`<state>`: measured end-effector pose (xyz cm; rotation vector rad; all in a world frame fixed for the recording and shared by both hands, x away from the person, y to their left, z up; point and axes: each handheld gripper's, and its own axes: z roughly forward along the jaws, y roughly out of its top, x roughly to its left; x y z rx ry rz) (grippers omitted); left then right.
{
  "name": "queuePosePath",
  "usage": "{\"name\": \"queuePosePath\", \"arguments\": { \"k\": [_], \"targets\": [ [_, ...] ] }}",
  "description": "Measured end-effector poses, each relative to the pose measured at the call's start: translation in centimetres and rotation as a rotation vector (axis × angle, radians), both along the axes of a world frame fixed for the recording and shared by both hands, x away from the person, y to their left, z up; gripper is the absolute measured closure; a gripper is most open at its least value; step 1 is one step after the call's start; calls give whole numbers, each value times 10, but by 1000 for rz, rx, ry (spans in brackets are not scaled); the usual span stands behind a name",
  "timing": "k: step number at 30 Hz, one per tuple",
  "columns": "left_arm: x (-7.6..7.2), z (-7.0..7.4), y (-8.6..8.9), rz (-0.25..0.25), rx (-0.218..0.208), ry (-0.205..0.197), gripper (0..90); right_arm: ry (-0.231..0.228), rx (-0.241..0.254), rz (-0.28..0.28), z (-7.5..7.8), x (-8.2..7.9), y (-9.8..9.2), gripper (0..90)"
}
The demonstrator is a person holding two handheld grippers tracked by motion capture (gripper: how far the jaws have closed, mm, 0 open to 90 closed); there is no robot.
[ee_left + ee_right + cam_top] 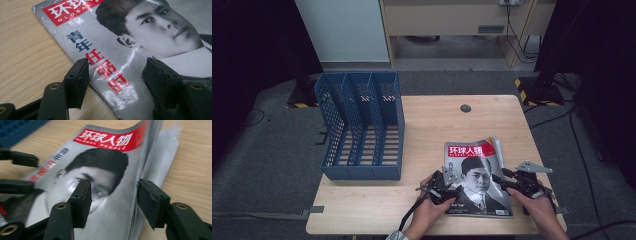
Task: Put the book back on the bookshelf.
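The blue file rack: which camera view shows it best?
The high view: the whole blue file rack stands on the table's left part. The right gripper view catches a blurred corner; the left gripper view faces the magazine.

Pale wood surface (pixel 432 210) with a small dark round grommet (pixel 466 108) near the far edge. Grey carpet (pixel 267 165) all round — black drapes (pixel 252 40) left and right. Behind: a white panel (pixel 344 30), light wooden furniture (pixel 452 20), trailing cables (pixel 517 35), yellow-black striped stand feet (pixel 532 92).
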<state>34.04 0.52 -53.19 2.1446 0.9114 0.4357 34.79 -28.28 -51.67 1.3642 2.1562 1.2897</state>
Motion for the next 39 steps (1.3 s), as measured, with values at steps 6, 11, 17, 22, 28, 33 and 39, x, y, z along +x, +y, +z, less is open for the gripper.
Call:
{"name": "queuePosePath", "arguments": {
  "k": [6,11,17,22,28,33,39],
  "targets": [
    [1,-1,1,-9,-6,-3,356,16,-27,6,-5,1,3,447],
    [2,-1,1,-16,-7,-7,355,21,-49,14,-8,8,4,471],
    [2,-2,1,30,1,-16,276,-1,-51,15,-3,3,4,516],
    [9,-3,8,57,-38,56,195,22,-72,24,-6,2,5,496],
    [9,-3,5,9,-42,50,252,37,-75,25,-9,3,6,452],
    [9,-3,5,4,-42,50,252,-12,-34,36,0,-1,7,491],
    [10,-3,5,-4,-39,50,253,9,-39,44,-4,3,9,367]
  ]
}}
